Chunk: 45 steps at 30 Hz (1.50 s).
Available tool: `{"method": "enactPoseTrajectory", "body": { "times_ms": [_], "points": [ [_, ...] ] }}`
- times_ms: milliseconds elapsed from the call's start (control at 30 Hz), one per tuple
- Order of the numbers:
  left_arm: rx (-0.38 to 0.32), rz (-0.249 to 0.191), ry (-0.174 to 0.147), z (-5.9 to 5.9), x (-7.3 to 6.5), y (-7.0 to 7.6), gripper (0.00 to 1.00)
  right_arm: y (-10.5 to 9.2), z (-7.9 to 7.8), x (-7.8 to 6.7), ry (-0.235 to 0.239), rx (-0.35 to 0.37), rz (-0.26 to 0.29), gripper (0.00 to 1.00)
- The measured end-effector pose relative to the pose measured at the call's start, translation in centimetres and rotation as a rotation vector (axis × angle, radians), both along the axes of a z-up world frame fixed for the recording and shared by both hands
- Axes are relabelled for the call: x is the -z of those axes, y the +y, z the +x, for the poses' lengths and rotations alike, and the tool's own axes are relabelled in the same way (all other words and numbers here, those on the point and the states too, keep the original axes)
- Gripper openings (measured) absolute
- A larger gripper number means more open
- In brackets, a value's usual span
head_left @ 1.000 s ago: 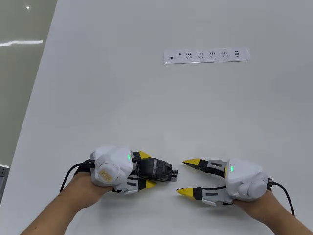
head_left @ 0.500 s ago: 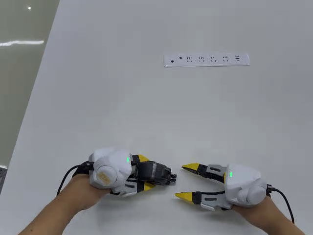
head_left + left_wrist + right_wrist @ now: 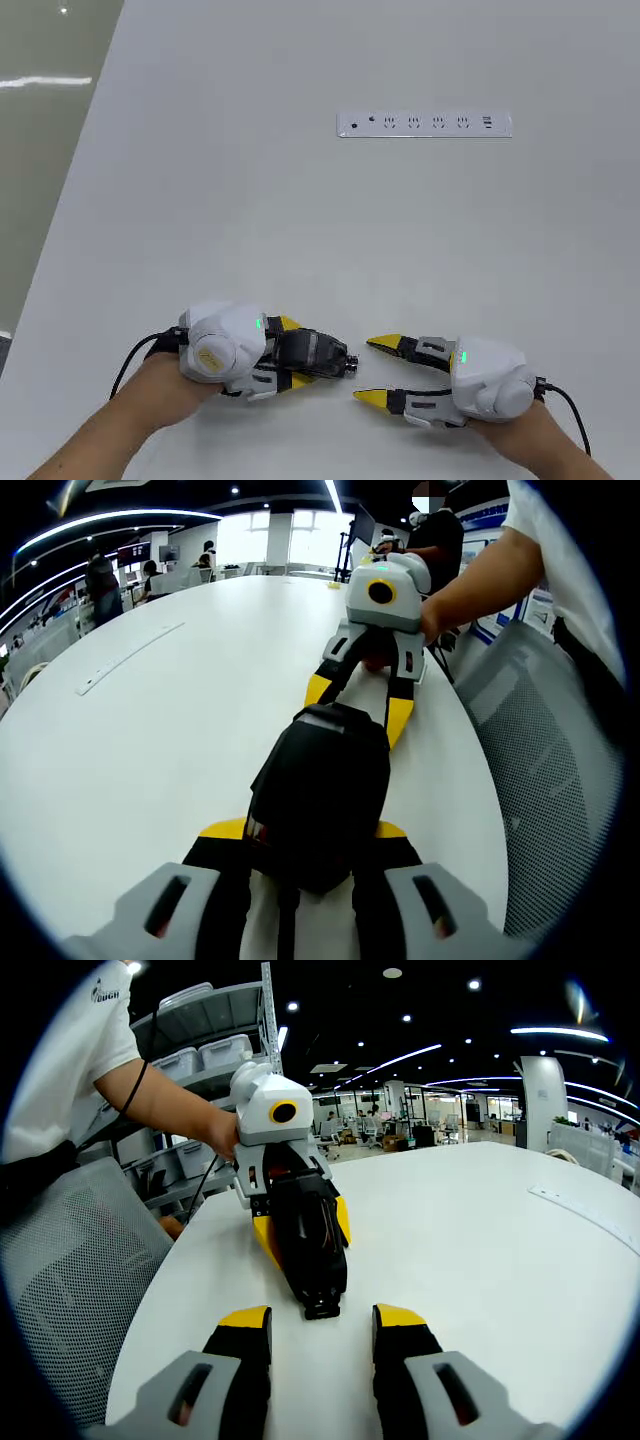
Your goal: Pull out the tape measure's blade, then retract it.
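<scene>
A black tape measure point(image 3: 315, 352) lies low over the white table near its front edge, held between the yellow-tipped jaws of my left gripper point(image 3: 292, 352), which is shut on it. In the left gripper view the tape measure point(image 3: 320, 785) sits clamped between the jaws, its nose pointing at the right gripper point(image 3: 362, 698). My right gripper point(image 3: 373, 369) stands open just right of the tape measure's nose, a small gap apart. In the right gripper view the tape measure point(image 3: 310, 1235) points toward me, its blade tip point(image 3: 320, 1309) just ahead of the open yellow fingertips point(image 3: 246, 1317). No blade shows pulled out.
A white power strip point(image 3: 424, 124) lies flat at the far middle of the table point(image 3: 250, 200). The table's left edge runs along a green floor. An office chair point(image 3: 540, 750) stands close behind the table's front edge.
Both grippers sit slightly lower in the head view, largely a camera shift. The right gripper has edged a little closer to the tape measure's nose. Left grip unchanged.
</scene>
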<state>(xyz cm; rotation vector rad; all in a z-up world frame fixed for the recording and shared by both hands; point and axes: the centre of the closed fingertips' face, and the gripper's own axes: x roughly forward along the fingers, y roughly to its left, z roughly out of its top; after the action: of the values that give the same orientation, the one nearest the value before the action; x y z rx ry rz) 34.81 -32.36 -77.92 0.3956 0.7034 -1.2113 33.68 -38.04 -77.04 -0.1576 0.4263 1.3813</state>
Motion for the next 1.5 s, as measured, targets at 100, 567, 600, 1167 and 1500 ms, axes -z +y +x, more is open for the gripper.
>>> {"method": "enactPoseTrajectory", "body": {
  "times_ms": [100, 567, 600, 1167, 1500],
  "points": [
    [-0.003, -0.001, 0.000, 0.0, 0.0, 0.0, 0.36, 0.1, 0.2, -0.2, 0.011, 0.007, 0.020, 0.39],
    [-0.010, -0.003, -0.004, 0.0, 0.1, 0.1, 0.35, 0.3, 0.4, 0.3, 0.010, -0.018, 0.006, 0.33],
    [-0.011, -0.003, -0.004, 0.0, 0.1, 0.1, 0.35, 0.4, 0.3, 0.3, 0.009, -0.021, 0.004, 0.32],
    [-0.007, 0.002, -0.009, 0.0, 0.1, 0.1, 0.35, 1.2, 0.3, 0.6, 0.003, -0.051, 0.002, 0.25],
    [0.002, 0.003, -0.013, 0.0, 0.2, 0.1, 0.35, 1.6, 0.1, 0.7, -0.014, -0.083, 0.005, 0.16]
  ]
}}
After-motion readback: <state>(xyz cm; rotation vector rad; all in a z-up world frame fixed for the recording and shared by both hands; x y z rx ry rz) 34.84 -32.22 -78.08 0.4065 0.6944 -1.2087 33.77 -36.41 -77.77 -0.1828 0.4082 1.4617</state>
